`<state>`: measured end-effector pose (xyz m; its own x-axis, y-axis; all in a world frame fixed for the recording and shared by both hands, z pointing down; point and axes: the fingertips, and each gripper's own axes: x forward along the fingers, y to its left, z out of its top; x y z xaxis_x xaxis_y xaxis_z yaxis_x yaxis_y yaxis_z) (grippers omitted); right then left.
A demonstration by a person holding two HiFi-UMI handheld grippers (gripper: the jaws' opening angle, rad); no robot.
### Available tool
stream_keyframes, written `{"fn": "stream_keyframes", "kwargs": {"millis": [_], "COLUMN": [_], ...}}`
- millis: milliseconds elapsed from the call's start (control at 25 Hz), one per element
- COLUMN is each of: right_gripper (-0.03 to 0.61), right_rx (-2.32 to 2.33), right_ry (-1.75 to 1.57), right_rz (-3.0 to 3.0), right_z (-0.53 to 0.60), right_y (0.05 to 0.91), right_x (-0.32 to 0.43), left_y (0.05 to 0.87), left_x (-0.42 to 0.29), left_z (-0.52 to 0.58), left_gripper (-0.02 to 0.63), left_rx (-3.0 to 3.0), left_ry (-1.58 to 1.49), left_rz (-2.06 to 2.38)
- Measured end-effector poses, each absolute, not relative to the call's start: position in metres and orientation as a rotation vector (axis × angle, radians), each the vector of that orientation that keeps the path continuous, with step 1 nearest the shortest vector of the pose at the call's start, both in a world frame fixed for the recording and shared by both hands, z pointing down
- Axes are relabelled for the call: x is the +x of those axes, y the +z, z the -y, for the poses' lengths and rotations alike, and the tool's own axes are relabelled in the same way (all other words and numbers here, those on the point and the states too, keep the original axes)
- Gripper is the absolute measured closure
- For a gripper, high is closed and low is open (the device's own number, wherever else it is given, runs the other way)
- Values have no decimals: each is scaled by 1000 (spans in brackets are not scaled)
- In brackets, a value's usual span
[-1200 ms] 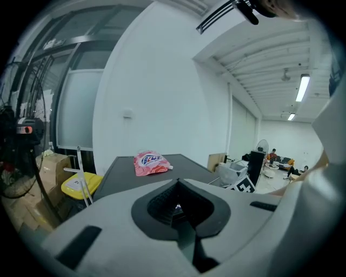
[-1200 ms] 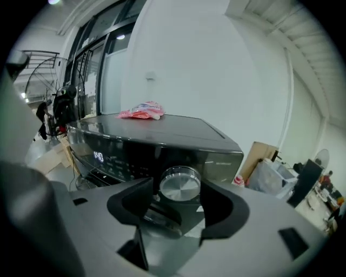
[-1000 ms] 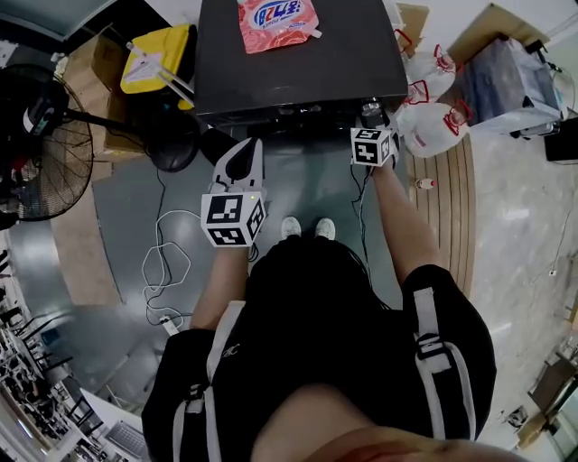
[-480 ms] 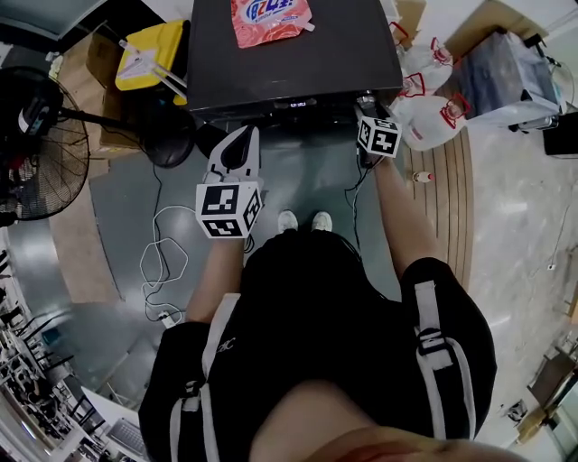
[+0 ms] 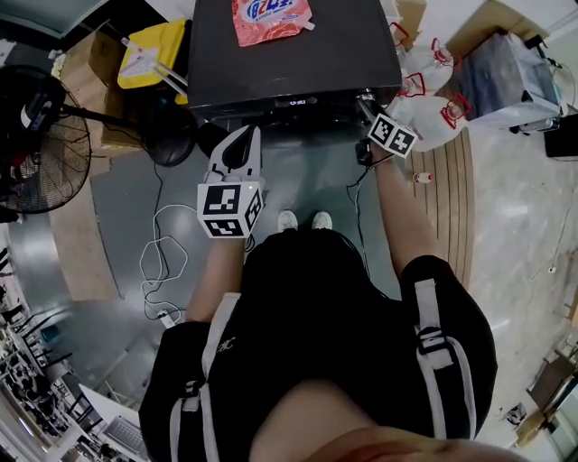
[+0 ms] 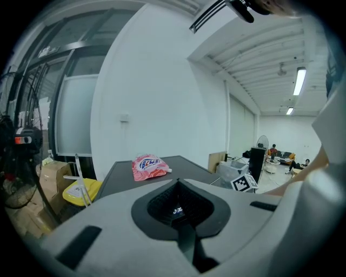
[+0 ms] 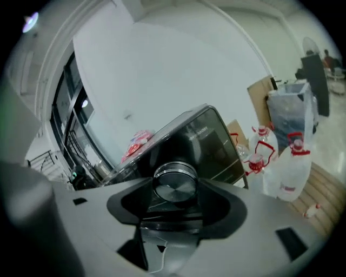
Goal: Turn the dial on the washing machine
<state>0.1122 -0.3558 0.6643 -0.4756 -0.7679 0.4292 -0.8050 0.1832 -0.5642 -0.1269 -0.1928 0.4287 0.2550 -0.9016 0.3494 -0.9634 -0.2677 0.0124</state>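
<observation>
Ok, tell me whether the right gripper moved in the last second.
Yes. The right gripper, on the dial, has rolled clockwise, its marker cube shifting right toward the washing machine's right corner.

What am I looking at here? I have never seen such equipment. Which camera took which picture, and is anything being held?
A person stands at a dark washing machine with a hand-held two-jaw gripper in each hand. The head view looks down from a camera on the person's head. The other two pictures come from cameras riding on the grippers. A pink pouch lies on the machine's top. The right gripper has its jaws closed on the silver dial on the machine's front. The left gripper hangs in front of the machine, jaws together, holding nothing.
</observation>
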Motion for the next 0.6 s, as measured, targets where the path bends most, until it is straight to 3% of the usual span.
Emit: {"fn": "stream_keyframes", "kwargs": {"millis": [200,400,600], "right_gripper": [337,337,339], "right_rx": [1609,1624,1640], "right_ry": [1587,1758,2226], "right_rz": [2438,2444,2402], "right_z": [355,356,352], "right_y": [667,669,674], "right_x": [114,115,119], "left_y": [427,425,423], "left_x": [-128,-130,-132], "left_z": [187,181,169], "left_gripper": [620,620,620], "left_rx": [2295,2287,2281], "left_ry": [402,404,402], "left_rz": [1760,1779,1789]}}
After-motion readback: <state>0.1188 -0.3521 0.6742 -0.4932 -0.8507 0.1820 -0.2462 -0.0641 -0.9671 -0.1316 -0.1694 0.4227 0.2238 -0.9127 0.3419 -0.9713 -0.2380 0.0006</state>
